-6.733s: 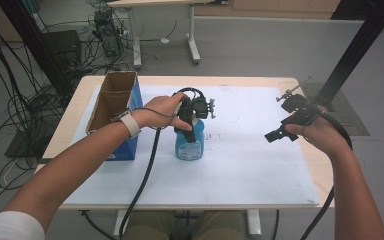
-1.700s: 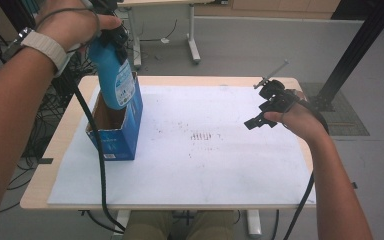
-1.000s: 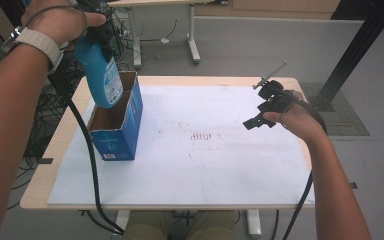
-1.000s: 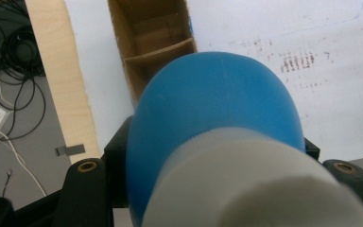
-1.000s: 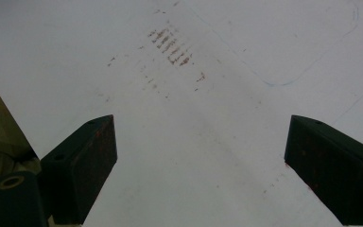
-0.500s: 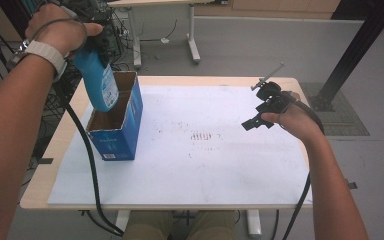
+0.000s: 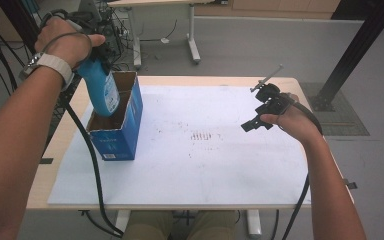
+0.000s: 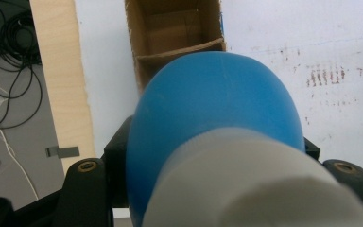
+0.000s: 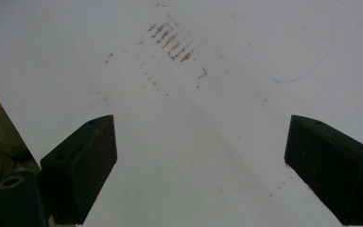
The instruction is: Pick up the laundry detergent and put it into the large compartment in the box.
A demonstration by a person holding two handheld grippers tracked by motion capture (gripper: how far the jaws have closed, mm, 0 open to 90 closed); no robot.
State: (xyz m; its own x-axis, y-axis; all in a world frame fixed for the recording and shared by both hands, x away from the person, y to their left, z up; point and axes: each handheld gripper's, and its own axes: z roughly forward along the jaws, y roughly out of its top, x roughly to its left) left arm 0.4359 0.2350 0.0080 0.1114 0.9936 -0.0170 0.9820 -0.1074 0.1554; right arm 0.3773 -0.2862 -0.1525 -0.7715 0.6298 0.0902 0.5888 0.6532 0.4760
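High view: left tool (image 7: 94, 60) clamped on blue bottle (image 7: 102, 92), tilted, base apparently inside open carton (image 7: 117, 135).
Right tool (image 7: 260, 112): jaws apart above tabletop (image 7: 205, 165).

My table (image 7: 65, 150) has a light wood top covered by a white sheet (image 7: 205, 160) bearing reddish-brown scuff marks (image 7: 205, 136). Grey floor (image 7: 260, 47) surrounds it. A second table's white legs (image 7: 192, 35) stand beyond. Black cables (image 7: 0, 75) lie at left; a black post (image 7: 352, 52) rises at right.
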